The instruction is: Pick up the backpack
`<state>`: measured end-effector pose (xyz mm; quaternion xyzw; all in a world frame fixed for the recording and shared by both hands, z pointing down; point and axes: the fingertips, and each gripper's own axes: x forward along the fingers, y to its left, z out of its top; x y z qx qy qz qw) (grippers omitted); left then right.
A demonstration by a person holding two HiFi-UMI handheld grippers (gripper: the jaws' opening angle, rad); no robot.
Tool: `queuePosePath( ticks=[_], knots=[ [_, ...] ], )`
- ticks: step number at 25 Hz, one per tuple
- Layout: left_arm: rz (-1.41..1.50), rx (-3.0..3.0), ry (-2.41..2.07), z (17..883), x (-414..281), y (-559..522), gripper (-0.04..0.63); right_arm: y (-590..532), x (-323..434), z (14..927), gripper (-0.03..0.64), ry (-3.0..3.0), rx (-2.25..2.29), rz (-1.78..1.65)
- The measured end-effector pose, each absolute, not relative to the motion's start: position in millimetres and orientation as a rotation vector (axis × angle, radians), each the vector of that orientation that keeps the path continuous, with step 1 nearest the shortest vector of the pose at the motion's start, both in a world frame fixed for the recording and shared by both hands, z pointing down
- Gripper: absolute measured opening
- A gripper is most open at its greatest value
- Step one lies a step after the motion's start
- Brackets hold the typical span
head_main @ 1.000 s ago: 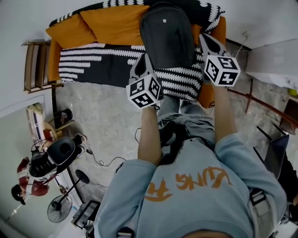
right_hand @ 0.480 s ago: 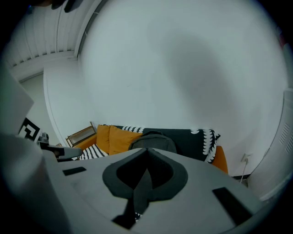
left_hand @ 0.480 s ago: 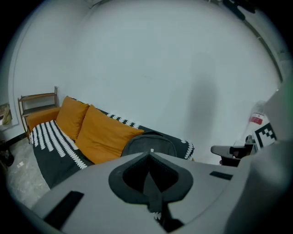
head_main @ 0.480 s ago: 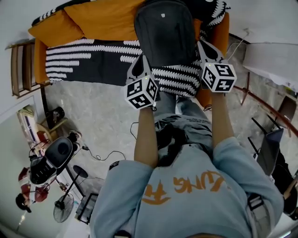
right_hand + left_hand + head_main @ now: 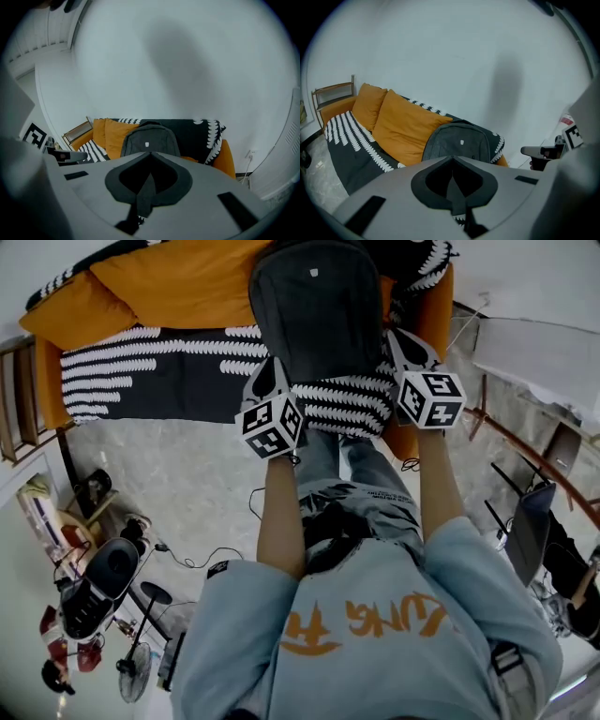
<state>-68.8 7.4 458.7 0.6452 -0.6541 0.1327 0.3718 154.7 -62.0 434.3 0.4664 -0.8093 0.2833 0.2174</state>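
A dark grey backpack stands upright on the sofa, leaning on its backrest next to orange cushions. My left gripper is shut and empty, just below the backpack's lower left corner, apart from it. On the other side my right gripper is also shut and empty, beside the lower right corner. In the left gripper view the backpack shows beyond the closed left gripper. The right gripper view shows the backpack straight ahead of the closed right gripper.
A black blanket with white leaf stripes covers the sofa seat. A wooden rack stands at the sofa's left end. A fan, gear and cables lie on the floor at lower left. A white table and chairs are at right.
Both grippers have sunk and come nearer the backpack's lower corners. The person has stepped closer to the sofa. Both jaws stayed shut.
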Motion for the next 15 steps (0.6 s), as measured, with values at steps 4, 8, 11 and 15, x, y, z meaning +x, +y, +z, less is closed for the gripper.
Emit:
queuePosePath(
  ticks=[4,8,11,15],
  knots=[
    [0.393,1.671,-1.652,480.7,-70.4,-13.0,0.021,-69.5,156.5,453.6,-0.003,-2.202,1.284,0.814],
    [0.422,1.679,-1.620,504.9,-79.4,-35.4,0.021,-86.1,150.7,474.9,-0.003,-2.170,1.276,0.837],
    [0.447,1.685,-1.595,520.5,-84.6,-50.6,0.021,-101.0,146.5,489.6,-0.003,-2.146,1.277,0.852],
    [0.482,1.686,-1.574,538.4,-95.5,-66.0,0.023,-118.1,143.3,508.1,-0.003,-2.114,1.299,0.872]
  ],
)
